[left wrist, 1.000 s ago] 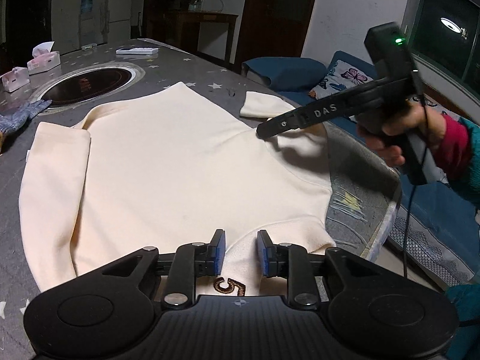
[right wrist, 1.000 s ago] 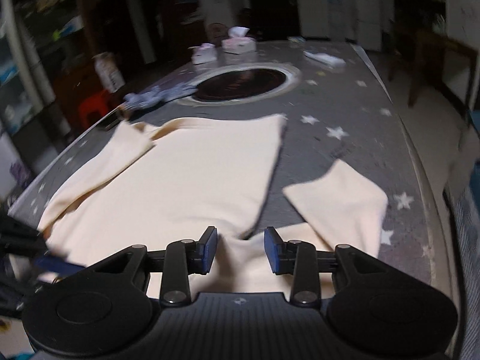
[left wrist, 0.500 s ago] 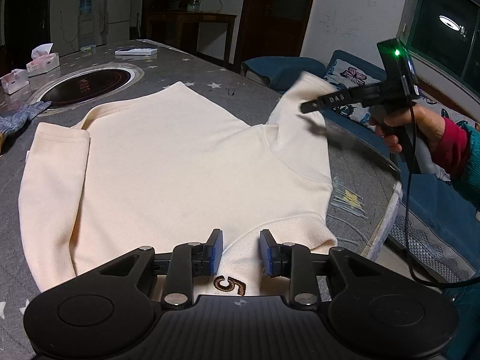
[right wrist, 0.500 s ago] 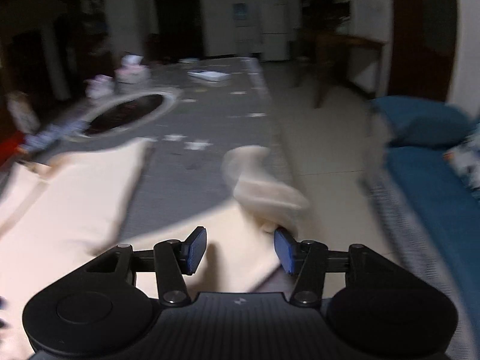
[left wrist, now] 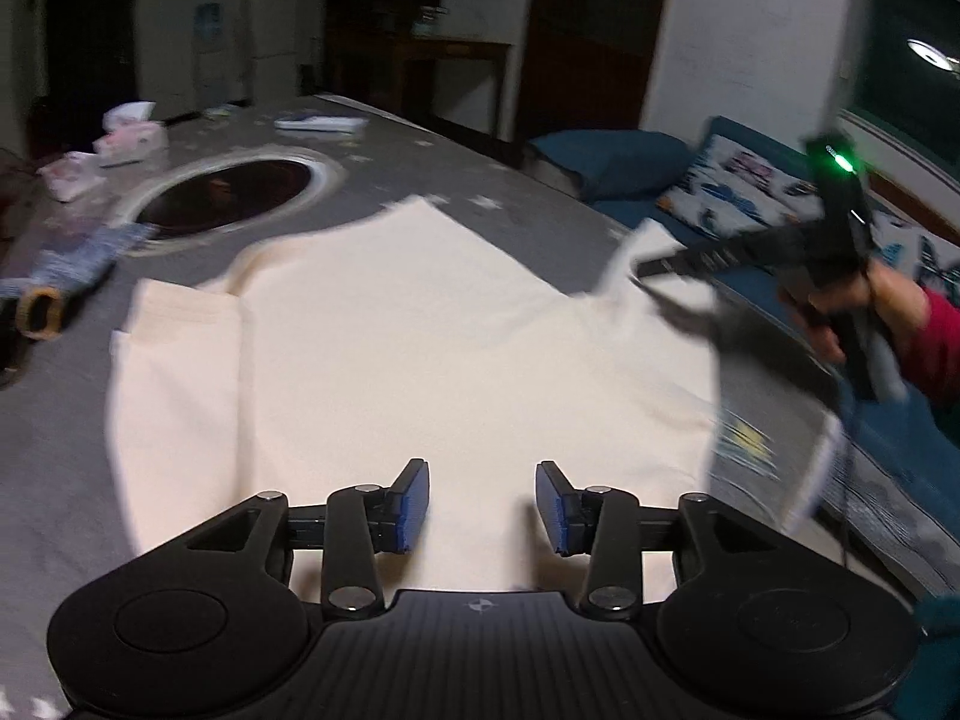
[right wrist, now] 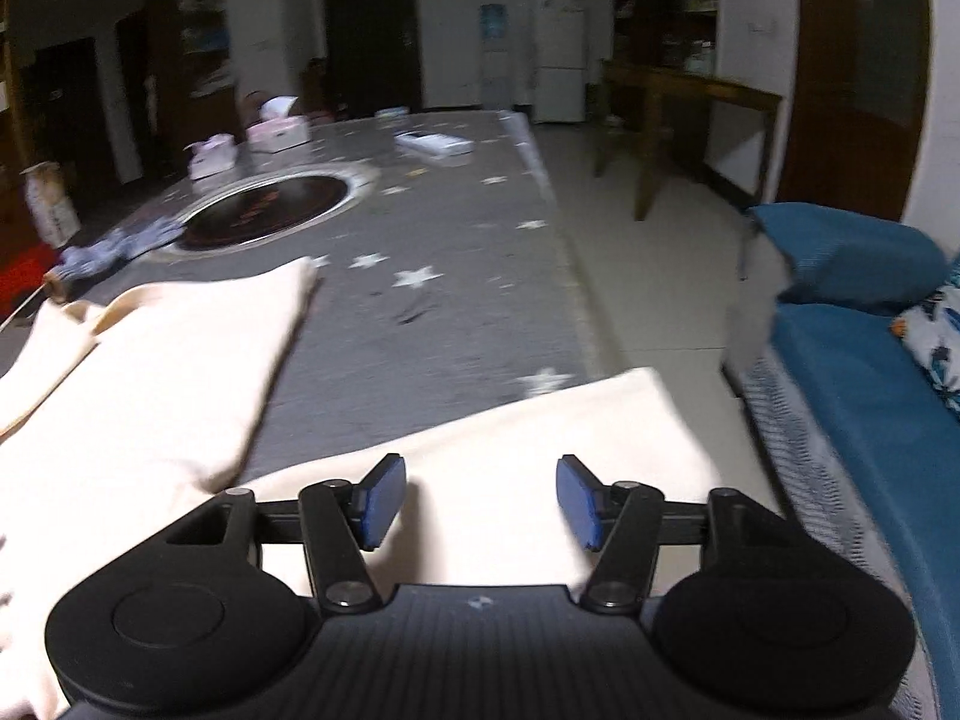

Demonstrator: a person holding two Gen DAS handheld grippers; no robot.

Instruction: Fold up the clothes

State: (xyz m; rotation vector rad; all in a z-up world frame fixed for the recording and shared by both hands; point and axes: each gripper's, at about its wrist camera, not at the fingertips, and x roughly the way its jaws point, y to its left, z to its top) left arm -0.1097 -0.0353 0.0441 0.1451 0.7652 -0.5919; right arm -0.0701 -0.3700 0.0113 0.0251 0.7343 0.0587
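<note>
Grey star-printed cloth over the long table [right wrist: 456,276], running ahead of both tongs. Cream sweatshirt [left wrist: 420,336] spread flat across the near end, directly beyond the left gripper [left wrist: 482,504], with one sleeve already folded in along the far-left side. Other sleeve [right wrist: 540,450] stretched out toward the table's edge, lying under and ahead of the right gripper [right wrist: 480,501]. Blue sofa [right wrist: 858,372] off to the right of that tong, past a strip of floor. Dark round inset [right wrist: 270,210] farther up the table, well apart from both. Tissue boxes [right wrist: 279,132] beyond it.

Left jaws opening, fabric below the gap but no pad pressing on it. Right jaws opening too, nothing pinched, sleeve lying loose underneath.

Likely trouble: sleeve end near the table's edge, free to slide off now that neither tong grips. Also a risk of catching only the top layer on the next pinch, dragging the body askew and wrinkling the fold.
</note>
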